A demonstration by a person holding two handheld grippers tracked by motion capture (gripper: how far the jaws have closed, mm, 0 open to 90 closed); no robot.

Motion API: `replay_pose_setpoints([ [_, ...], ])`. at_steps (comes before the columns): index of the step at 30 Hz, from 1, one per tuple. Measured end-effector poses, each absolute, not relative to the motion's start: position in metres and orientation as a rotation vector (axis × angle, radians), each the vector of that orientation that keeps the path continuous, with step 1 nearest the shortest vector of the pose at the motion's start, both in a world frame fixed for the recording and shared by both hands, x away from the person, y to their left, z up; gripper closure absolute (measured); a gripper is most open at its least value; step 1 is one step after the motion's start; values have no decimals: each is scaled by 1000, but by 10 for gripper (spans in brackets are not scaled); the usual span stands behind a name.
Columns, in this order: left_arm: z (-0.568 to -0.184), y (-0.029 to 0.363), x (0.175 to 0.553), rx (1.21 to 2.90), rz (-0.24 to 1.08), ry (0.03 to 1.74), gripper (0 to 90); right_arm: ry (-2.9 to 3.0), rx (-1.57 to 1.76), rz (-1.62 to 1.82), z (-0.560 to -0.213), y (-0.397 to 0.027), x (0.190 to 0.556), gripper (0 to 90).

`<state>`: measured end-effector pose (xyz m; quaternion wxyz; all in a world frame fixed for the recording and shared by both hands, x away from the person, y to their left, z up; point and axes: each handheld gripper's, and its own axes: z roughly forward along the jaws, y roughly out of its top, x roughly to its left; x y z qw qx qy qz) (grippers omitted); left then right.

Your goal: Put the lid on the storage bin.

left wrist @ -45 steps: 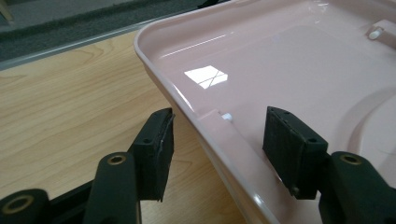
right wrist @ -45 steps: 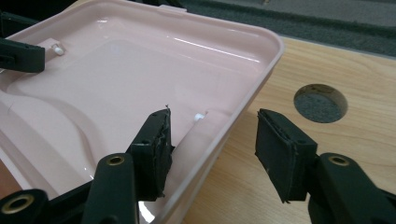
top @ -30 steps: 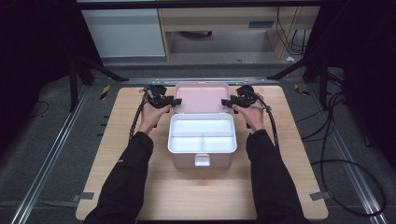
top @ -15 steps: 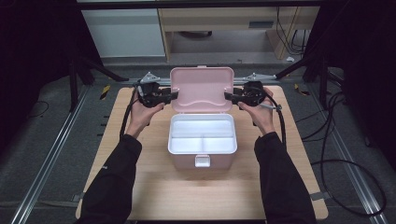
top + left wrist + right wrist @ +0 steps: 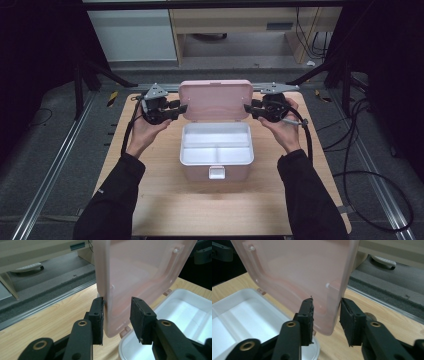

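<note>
Right, lid stands near upright on the hinge at the back of the box, mid-table. Left gripper straddles its left edge, right gripper its right edge. Both jaw pairs have just been closing with the lid edge between them. Left gripper view: one pad touches the rim, the other stands clear, so no clamp yet. Right gripper view: gap on both sides of the edge, jaws parted. My read: thin pink plastic, light, smooth, somewhat flexible, likely to slip or bow under hard squeeze. Best hold is the thickened side rims, both sides evenly, so the hinge doesn't twist. White tray inside looks loose; don't jolt the box.
</note>
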<state>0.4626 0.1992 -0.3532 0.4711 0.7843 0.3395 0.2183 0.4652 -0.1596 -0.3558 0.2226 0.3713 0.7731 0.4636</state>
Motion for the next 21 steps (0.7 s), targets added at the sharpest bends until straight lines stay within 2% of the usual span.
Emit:
replay_pose_setpoints([
  [2,-354,199,460,1929,535,828,656,2145,1024,1272,-357,-162,461,686],
  [16,-361,202,427,1921,533,814,724,2133,991,1317,-361,-168,427,791],
  [21,-364,197,414,1955,589,815,717,2146,964,1309,-363,-170,413,794],
])
